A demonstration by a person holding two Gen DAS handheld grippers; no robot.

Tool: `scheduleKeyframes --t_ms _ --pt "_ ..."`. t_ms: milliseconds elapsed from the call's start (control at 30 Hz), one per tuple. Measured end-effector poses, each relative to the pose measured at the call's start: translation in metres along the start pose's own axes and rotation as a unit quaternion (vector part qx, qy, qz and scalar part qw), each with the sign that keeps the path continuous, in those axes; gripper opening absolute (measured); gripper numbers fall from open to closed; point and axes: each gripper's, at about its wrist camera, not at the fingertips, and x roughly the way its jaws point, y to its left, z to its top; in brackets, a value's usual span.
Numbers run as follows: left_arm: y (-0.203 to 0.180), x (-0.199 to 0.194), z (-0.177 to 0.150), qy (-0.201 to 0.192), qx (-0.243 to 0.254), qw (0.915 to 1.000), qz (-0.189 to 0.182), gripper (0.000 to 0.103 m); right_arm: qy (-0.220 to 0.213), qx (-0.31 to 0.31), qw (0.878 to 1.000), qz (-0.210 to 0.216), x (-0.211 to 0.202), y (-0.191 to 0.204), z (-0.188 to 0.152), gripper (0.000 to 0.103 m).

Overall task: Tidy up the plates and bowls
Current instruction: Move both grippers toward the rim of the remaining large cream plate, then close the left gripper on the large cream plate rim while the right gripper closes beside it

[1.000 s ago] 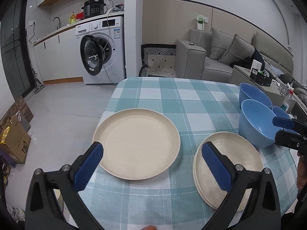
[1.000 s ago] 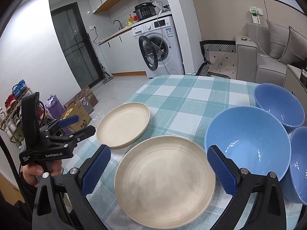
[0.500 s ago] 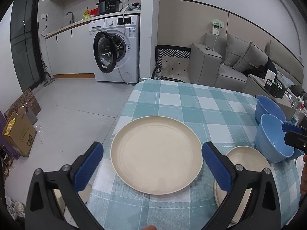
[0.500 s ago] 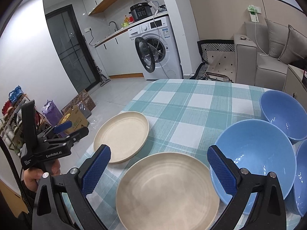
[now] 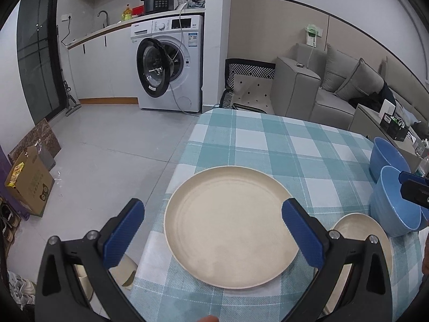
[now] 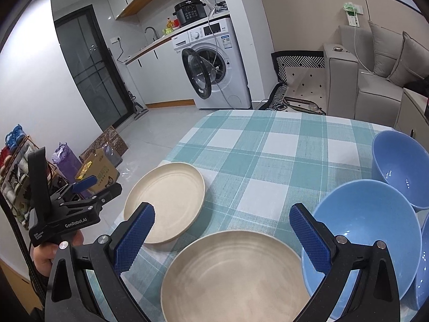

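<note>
Two cream plates lie on the checked tablecloth [image 5: 281, 147]. The left plate [image 5: 230, 225] [image 6: 165, 205] sits at the table's left edge. My left gripper [image 5: 211, 230] is open and empty, its blue pads either side of this plate, above it. The second cream plate [image 6: 233, 276] [image 5: 359, 230] lies nearer the front. My right gripper [image 6: 222, 236] is open and empty above it. Three blue bowls stand at the right: a near one [image 6: 364, 220] [image 5: 394, 201], a far one [image 6: 399, 161] and one cut off by the frame edge [image 6: 423, 263].
The left gripper body [image 6: 64, 209] shows in the right wrist view beyond the table's left edge. A washing machine [image 5: 171, 64] with open door, a cardboard box [image 5: 29, 182] on the floor, and a grey sofa [image 5: 335, 91] surround the table.
My left gripper has swung left, so the left plate now sits between its pads. My right gripper has drawn back a little from the near plate and bowl.
</note>
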Motion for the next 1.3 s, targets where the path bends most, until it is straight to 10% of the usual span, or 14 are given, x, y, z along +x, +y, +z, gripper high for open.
scheduleKeyframes --t_ms 1300 --pt "0.04 0.068 -0.026 0.077 -0.028 0.9962 0.03 0.102 0.097 -0.02 0.995 0.003 0.133 0.028 -0.004 0.099"
